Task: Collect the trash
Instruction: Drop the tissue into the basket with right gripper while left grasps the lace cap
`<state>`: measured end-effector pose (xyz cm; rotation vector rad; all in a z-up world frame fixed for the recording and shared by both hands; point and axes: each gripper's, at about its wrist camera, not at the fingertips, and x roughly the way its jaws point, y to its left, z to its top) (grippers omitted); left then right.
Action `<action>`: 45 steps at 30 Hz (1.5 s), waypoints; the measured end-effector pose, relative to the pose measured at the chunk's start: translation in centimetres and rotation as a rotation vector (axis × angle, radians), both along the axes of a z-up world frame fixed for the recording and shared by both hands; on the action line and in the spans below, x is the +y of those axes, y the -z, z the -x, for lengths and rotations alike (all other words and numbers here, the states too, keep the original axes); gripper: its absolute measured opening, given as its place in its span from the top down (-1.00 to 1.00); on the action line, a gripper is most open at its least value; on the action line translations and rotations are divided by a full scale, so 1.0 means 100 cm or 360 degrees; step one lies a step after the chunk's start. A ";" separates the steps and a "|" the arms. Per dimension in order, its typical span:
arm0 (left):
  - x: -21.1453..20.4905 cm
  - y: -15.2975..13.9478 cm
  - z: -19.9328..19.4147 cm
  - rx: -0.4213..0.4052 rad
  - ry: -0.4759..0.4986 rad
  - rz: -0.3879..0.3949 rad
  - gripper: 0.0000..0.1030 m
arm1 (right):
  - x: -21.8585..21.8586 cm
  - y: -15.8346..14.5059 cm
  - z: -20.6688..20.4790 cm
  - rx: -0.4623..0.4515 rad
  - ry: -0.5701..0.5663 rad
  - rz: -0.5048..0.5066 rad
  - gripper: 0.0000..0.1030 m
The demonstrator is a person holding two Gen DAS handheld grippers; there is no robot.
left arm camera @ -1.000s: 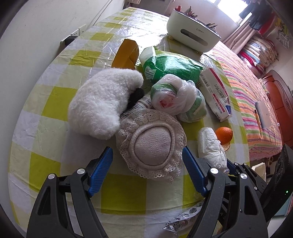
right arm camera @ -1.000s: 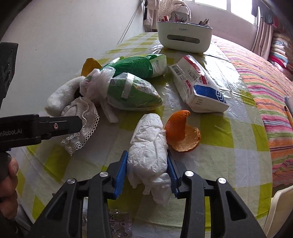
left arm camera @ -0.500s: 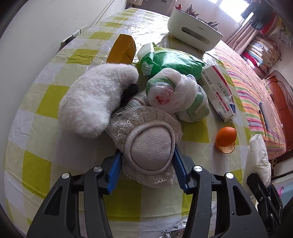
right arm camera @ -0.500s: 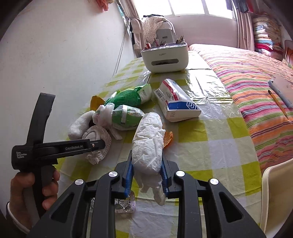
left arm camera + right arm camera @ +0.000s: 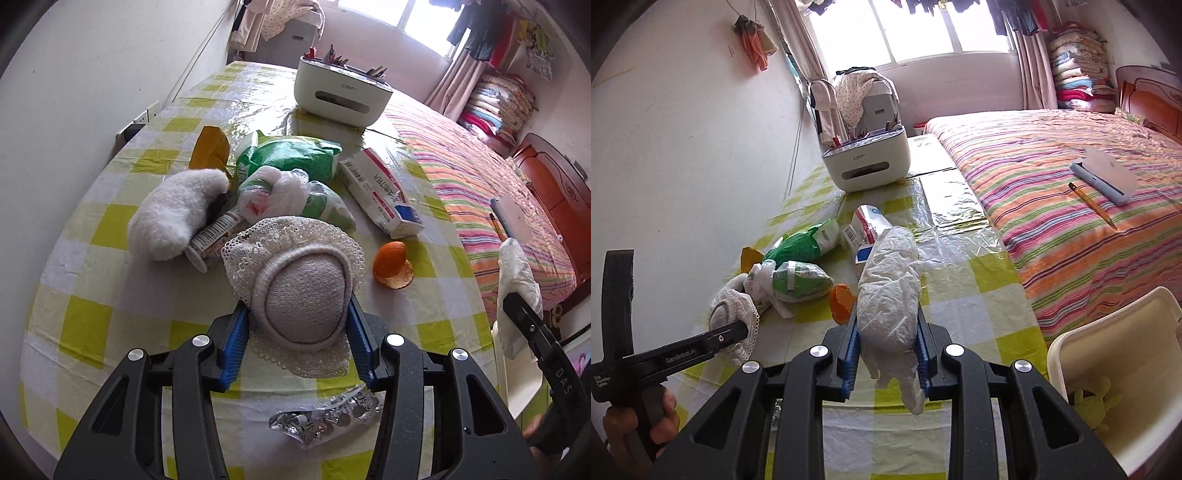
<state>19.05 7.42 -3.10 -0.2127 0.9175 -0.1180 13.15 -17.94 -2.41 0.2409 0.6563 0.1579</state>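
Crumpled white tissue wad [image 5: 889, 291] sits pinched in the right gripper [image 5: 886, 354]; the left gripper [image 5: 295, 341] clamps the lace-edged pad [image 5: 301, 291]. Best carry both level to the bin [image 5: 1115, 373].

We see a crumpled white tissue wad [image 5: 890, 284] lifted clear, a lace-edged pad [image 5: 306, 291] raised over the table [image 5: 122, 325].
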 end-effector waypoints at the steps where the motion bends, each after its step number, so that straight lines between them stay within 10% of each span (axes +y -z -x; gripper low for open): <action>1: -0.006 -0.003 0.004 -0.0022 0.0025 0.0003 0.09 | -0.003 0.000 0.001 -0.0004 0.0023 0.0005 0.52; 45: -0.222 -0.009 0.036 -0.0031 0.0683 0.0107 0.08 | -0.190 0.022 0.047 0.0115 0.0745 -0.0108 0.42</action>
